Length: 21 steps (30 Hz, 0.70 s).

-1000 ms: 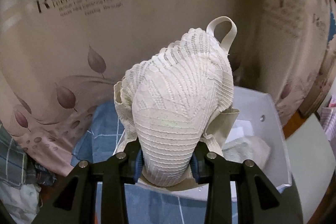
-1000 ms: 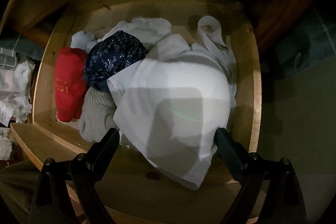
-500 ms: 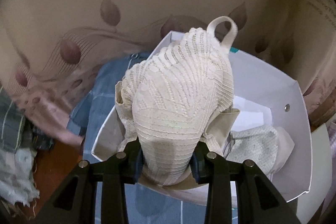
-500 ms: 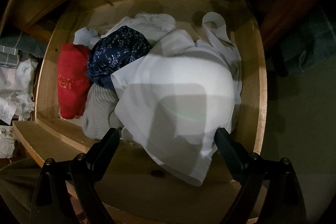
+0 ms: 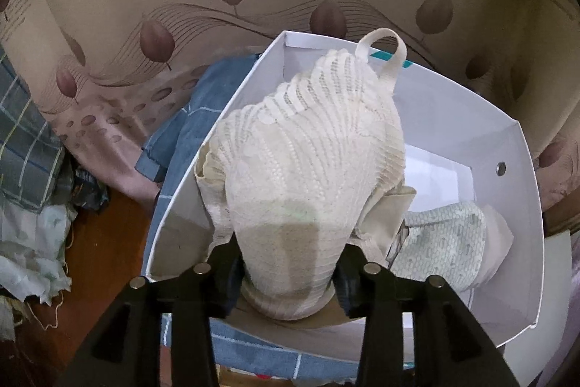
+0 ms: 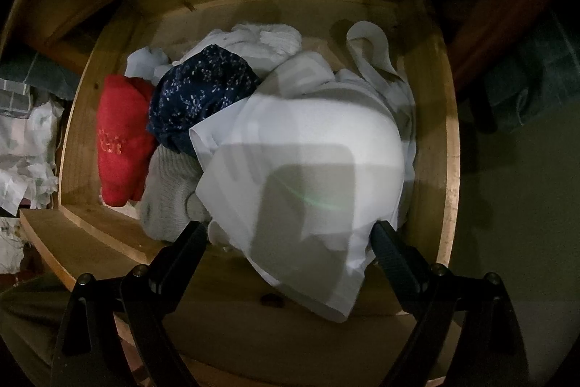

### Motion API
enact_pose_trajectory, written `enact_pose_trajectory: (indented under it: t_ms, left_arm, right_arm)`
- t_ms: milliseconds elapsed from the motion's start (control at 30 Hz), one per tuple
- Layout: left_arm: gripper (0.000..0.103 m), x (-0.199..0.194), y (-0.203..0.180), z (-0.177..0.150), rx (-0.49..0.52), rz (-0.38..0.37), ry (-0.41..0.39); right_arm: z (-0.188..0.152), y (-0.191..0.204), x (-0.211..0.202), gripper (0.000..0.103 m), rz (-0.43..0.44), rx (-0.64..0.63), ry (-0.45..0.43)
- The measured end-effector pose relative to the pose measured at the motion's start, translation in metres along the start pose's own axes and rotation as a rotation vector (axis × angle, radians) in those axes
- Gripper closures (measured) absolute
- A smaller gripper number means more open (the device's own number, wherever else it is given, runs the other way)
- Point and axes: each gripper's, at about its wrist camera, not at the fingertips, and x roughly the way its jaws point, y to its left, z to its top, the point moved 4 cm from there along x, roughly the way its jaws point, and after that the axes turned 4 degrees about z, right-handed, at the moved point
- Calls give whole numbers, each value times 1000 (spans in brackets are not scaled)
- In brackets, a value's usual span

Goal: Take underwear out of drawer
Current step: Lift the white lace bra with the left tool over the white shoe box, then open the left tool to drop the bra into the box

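Left tool (image 5: 290, 272), opening around the cream lace bra (image 5: 308, 169), hangs it over the white box (image 5: 522, 169) at frame centre; right tool (image 6: 290, 238) gapes wide over the drawer (image 6: 447, 169)

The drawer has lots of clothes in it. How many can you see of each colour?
White: 3, the big piece in front, the bundle at the back and a small bit at the back left
Red: 1
Dark blue with specks: 1
Grey: 1
Total: 6 that show in the drawer; more may hide under the pile.
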Motion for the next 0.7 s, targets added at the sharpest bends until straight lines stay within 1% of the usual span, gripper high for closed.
enact_pose_trajectory:
  t_ms: [67, 100, 133, 233, 300, 367, 433, 567, 700]
  left_arm:
    - [55, -1, 1, 0, 7, -8, -14]
    - [52, -2, 0, 1, 18, -12, -21]
    - [47, -2, -1, 1, 31, -14, -26]
    - [43, -4, -8, 1, 94, -47, -51]
    - [39, -6, -10, 0, 113, -64, -65]
    - [39, -12, -9, 1, 104, -70, -94]
    - [38, -25, -10, 3, 110, -68, -149]
    - [37, -43, -8, 6, 117, -82, -183]
    - [37, -67, -1, -9, 151, -66, -219]
  right_arm:
    - [0, -1, 0, 13, 0, 1, -1]
    - [0, -1, 0, 13, -1, 2, 0]
    - [1, -1, 0, 13, -1, 2, 0]
    - [2, -1, 1, 13, -1, 2, 2]
    - [3, -1, 1, 13, 0, 0, 2]
    - [3, -1, 1, 13, 0, -1, 3]
    - [4, -1, 1, 13, 0, 1, 4]
    - [5, -3, 0, 12, 7, 6, 4]
    - [7, -7, -2, 12, 27, 27, -9]
